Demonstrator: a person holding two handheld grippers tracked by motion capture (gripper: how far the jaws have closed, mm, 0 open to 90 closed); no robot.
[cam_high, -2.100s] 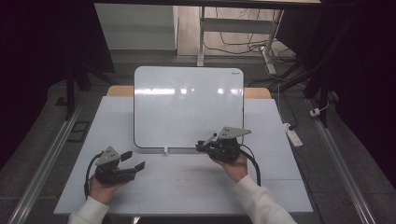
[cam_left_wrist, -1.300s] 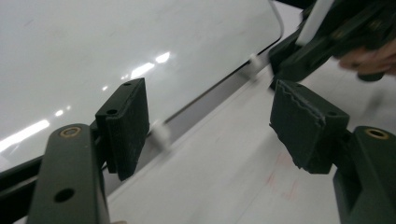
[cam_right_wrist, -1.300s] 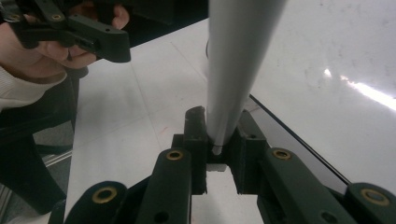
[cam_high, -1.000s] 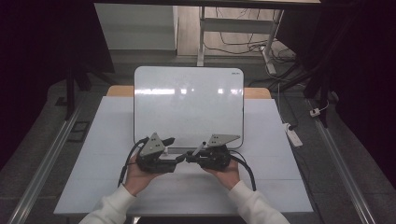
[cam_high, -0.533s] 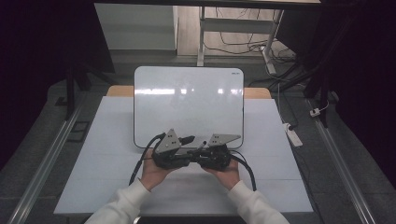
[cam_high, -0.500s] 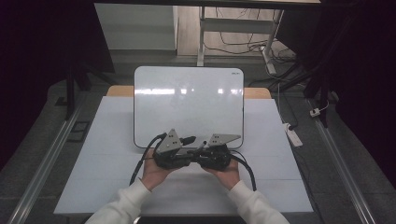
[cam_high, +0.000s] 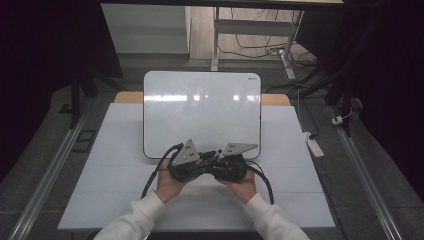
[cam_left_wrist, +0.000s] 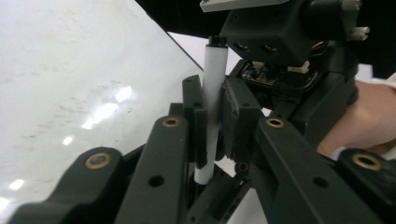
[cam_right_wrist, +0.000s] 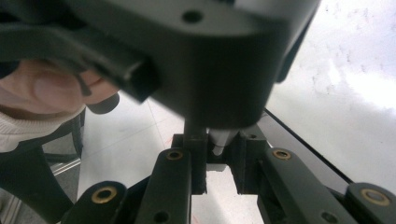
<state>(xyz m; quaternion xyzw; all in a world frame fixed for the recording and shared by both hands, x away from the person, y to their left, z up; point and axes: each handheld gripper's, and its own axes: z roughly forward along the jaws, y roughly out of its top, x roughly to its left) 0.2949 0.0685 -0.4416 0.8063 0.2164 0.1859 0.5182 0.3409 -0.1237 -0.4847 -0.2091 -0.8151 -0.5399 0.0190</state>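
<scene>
A white marker with a black end stands upright between the pads of my left gripper, which is shut on its barrel. In the right gripper view my right gripper has its jaws closed around a white end of the marker, with the left gripper's body right above it. From the high view the left gripper and the right gripper meet nose to nose at the front edge of the whiteboard. The board's glossy face lies beside both.
The whiteboard rests on a white table, and the person's hands and white sleeves come in from the front edge. A white power strip lies on the floor to the right. Desk legs and cables stand behind the table.
The left gripper has travelled from the table's front left over to the right gripper and closed on the marker. The right gripper has stayed almost still.
</scene>
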